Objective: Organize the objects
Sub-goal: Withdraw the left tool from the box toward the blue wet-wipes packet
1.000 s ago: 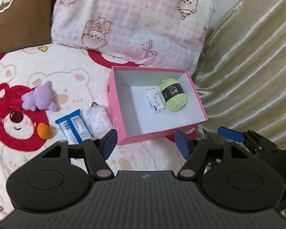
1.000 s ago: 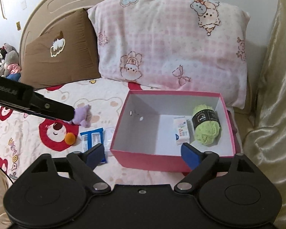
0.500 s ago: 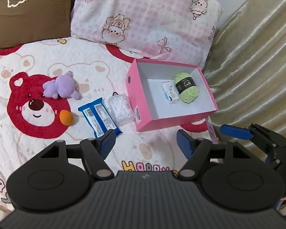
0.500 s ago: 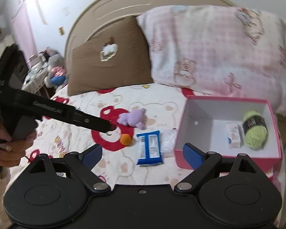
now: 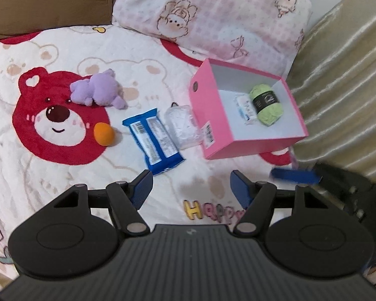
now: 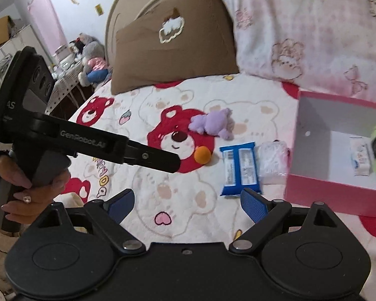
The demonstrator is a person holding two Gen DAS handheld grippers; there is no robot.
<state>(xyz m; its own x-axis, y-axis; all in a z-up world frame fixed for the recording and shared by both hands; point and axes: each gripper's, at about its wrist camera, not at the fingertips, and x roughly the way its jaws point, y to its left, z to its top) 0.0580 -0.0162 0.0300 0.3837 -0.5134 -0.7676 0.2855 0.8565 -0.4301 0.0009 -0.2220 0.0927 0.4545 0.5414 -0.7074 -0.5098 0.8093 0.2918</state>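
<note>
Bedspread (image 5: 163, 57) fills more of both views than before — both grippers' jaws apart, the left's closing, empty

Yarn (image 5: 267, 106) lies in box (image 5: 213, 125), right of packet (image 5: 154, 140).

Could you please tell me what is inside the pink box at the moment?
Inside the pink box lie a green yarn ball and a small white packet beside it. The near wall hides part of the floor.

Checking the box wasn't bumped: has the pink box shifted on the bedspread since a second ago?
No. The pink box keeps its place beside the clear packet, below the pink pillow; only the cameras moved.
</note>
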